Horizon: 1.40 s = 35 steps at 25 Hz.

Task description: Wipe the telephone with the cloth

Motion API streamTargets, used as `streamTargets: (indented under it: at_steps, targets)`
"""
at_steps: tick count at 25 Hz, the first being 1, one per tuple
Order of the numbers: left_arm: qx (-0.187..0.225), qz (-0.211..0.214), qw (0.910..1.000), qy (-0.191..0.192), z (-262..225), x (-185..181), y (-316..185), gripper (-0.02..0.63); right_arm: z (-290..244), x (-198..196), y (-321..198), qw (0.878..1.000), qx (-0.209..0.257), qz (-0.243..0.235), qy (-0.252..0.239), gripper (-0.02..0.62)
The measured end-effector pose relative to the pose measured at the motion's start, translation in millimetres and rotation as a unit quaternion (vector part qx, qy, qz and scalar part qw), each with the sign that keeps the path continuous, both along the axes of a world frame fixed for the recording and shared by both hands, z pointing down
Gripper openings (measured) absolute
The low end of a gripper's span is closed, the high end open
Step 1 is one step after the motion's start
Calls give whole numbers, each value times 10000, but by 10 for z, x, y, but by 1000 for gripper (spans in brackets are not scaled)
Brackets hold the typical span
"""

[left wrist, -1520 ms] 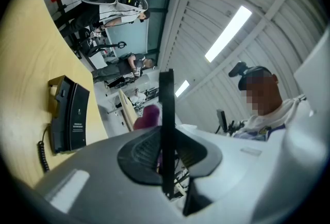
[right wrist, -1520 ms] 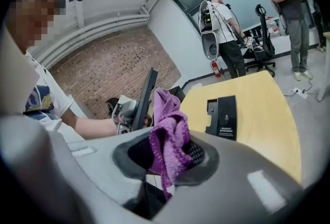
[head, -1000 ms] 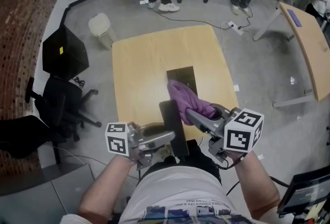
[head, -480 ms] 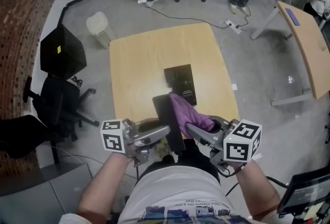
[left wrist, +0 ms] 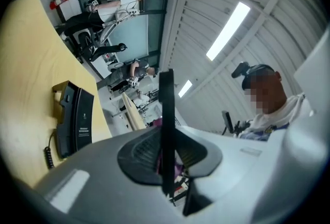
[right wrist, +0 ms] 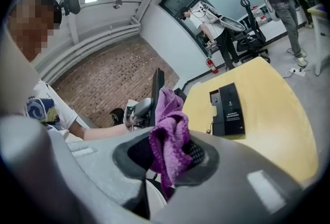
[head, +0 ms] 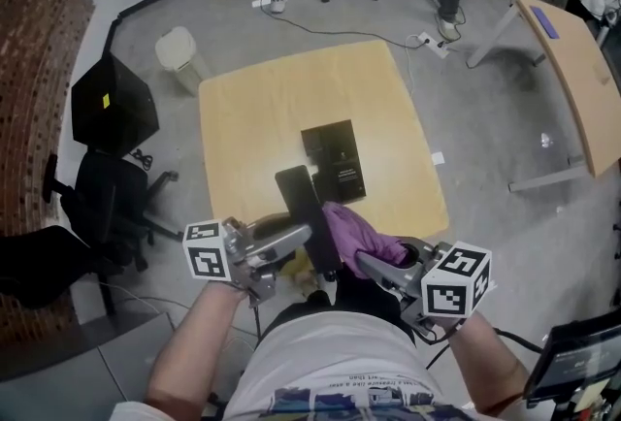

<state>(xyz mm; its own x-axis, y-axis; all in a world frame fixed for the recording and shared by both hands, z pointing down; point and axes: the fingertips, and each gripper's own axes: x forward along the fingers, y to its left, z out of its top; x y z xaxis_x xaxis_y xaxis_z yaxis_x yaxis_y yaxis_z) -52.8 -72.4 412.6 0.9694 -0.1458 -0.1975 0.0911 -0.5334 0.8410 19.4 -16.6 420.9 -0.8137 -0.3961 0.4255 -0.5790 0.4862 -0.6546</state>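
Right claw (right wrist: pixel 168 158) around cloth (right wrist: pixel 172 120) (handset (right wrist: pixel 157 86) beside)

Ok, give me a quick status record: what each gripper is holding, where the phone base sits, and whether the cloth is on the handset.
left gripper: shut on handset, held up off the base
right gripper: shut on purple cloth
cloth vs handset: beside the handset's right edge in the head view, contact likely
telephone base: flat on table, no handset on it
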Motion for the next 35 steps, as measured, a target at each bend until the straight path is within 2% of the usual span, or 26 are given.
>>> streamTargets:
  at_steps: [13,18,24,35]
  targets:
    - [-98,-169,9995,-254,264,63,-366,86,276,316,378,9981,-576,168,152,84]
    - [-124,-184,9985,-507,491,133,-576,85,291,484,287,9973,-538,351,344,84]
    - [-185,-255,9966,-762,830,117,-742,85,285,508,213,9968,-358,494,517,84]
    - [-378,-247,9933,-1066,1380,247,-934,85,360,561,170,9961,-676,308,471,84]
